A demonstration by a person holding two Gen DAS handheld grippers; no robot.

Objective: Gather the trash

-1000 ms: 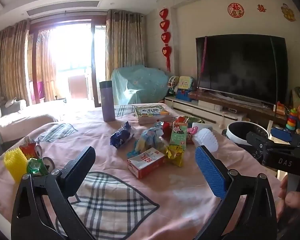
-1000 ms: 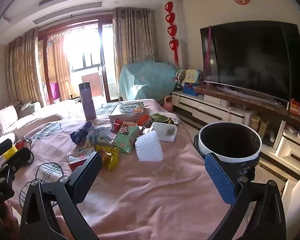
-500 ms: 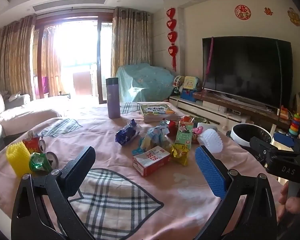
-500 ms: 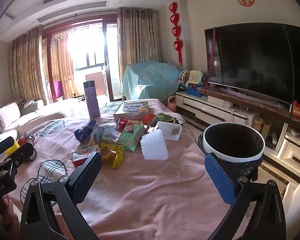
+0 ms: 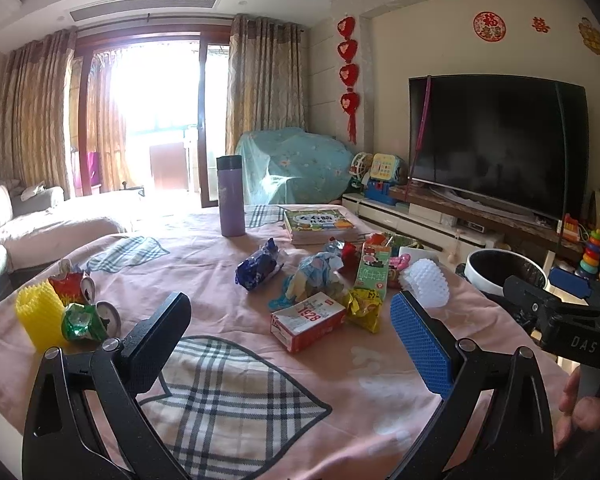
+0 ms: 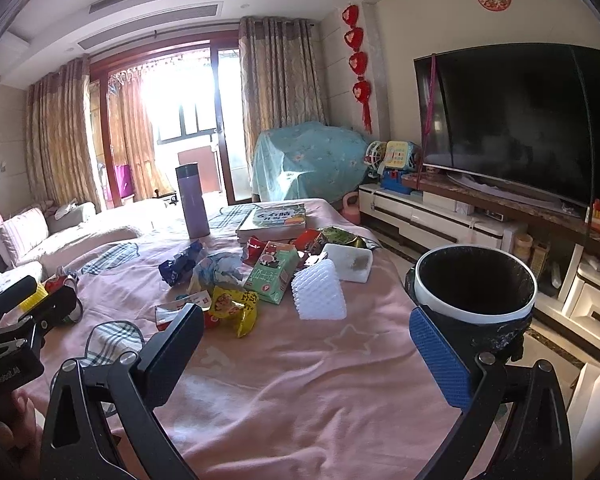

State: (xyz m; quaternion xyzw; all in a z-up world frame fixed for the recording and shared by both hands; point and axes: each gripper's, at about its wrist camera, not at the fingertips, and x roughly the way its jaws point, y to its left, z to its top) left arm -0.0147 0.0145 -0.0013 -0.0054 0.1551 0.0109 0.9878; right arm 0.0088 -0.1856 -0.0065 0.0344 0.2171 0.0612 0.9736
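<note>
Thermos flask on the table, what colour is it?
Purple thermos flask with a darker lid, clearest in the left wrist view.

Desk (image 5: 228,280), covered by a pink cloth with plaid leaf patches (image 5: 228,396). At frame centre lies a cluster of litter: a red-and-white carton (image 5: 308,321), a yellow wrapper (image 5: 364,307) touching it, a green drink carton (image 5: 373,270), a crumpled pale-blue wrapper (image 5: 314,274), a dark-blue wrapper (image 5: 258,269) and a white foam net (image 5: 428,282). Toward the upper centre stand a purple flask (image 5: 231,196), upright, and a stack of books (image 5: 320,226). At the left edge sit a yellow foam net (image 5: 36,312), a crushed green can (image 5: 84,320) and a crushed red can (image 5: 71,283). In the right wrist view a white foam tray (image 6: 350,263) lies just behind the foam net.
</note>
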